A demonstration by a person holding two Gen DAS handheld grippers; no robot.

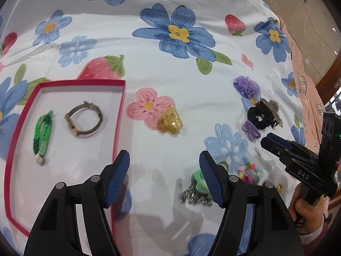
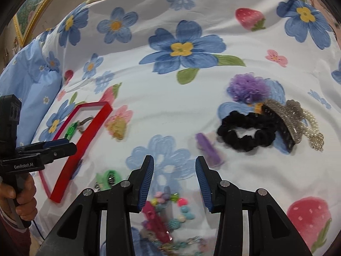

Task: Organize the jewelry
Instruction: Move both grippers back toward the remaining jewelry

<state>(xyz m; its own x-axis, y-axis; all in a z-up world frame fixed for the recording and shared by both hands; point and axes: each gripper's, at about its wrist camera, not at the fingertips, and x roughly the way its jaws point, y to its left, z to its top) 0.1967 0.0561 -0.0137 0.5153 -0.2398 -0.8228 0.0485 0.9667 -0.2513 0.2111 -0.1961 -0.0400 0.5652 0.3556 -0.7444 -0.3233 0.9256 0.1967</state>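
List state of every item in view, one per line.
left gripper: open, empty
right gripper: open, empty
red box: lid off
green bracelet: in box, flat
watch: in box, strap looped
gold claw clip: on sheet, outside box
black scrunchie: on sheet
purple clip: on sheet

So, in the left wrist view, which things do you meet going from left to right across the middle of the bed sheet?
Green braided bracelet → metal bangle, both inside the red box → gold hair claw → black scrunchie.
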